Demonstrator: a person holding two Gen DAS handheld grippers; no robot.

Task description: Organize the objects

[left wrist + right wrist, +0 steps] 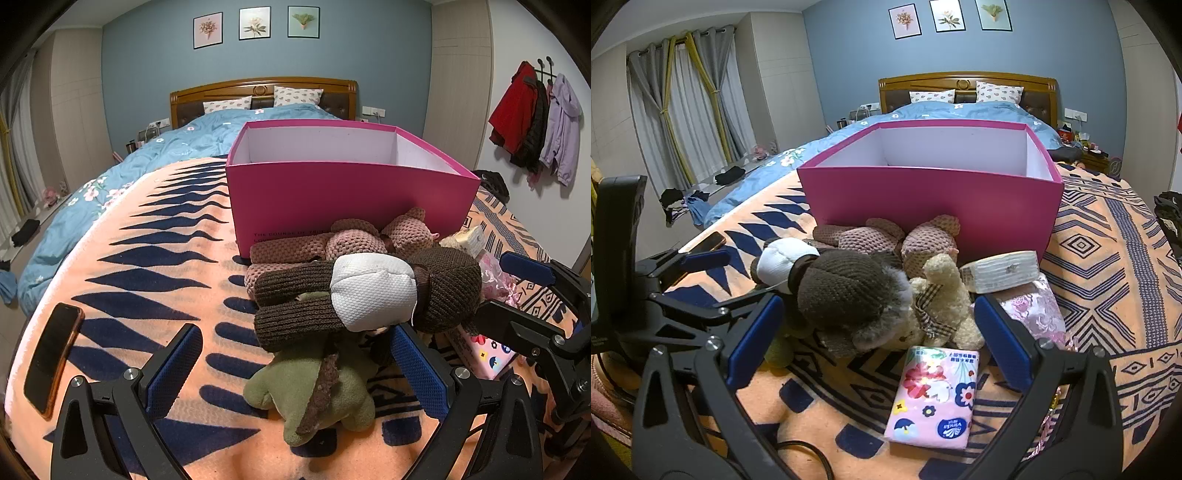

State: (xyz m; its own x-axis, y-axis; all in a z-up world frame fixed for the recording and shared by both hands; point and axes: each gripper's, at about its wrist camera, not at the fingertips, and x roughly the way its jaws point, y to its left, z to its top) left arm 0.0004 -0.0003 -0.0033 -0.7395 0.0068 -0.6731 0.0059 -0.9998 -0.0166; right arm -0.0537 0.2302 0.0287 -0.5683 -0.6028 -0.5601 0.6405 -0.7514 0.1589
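An open pink box (343,199) (923,203) stands on the bed, empty as far as I can see. In front of it lies a heap of soft toys: a brown knitted doll with a white body (373,291) (842,291), a pink knitted toy (354,240) (886,240), a green plush (314,391) and a cream bear (938,299). A pink tissue pack (936,395) lies nearest in the right wrist view. My left gripper (295,373) is open, its fingers either side of the green plush. My right gripper (879,339) is open around the toys and tissue pack.
A phone (51,358) lies on the orange patterned blanket (147,280) at the left. A white packet (1001,273) and a pink floral bag (1038,310) lie right of the toys. The right gripper shows at the right of the left wrist view (524,291).
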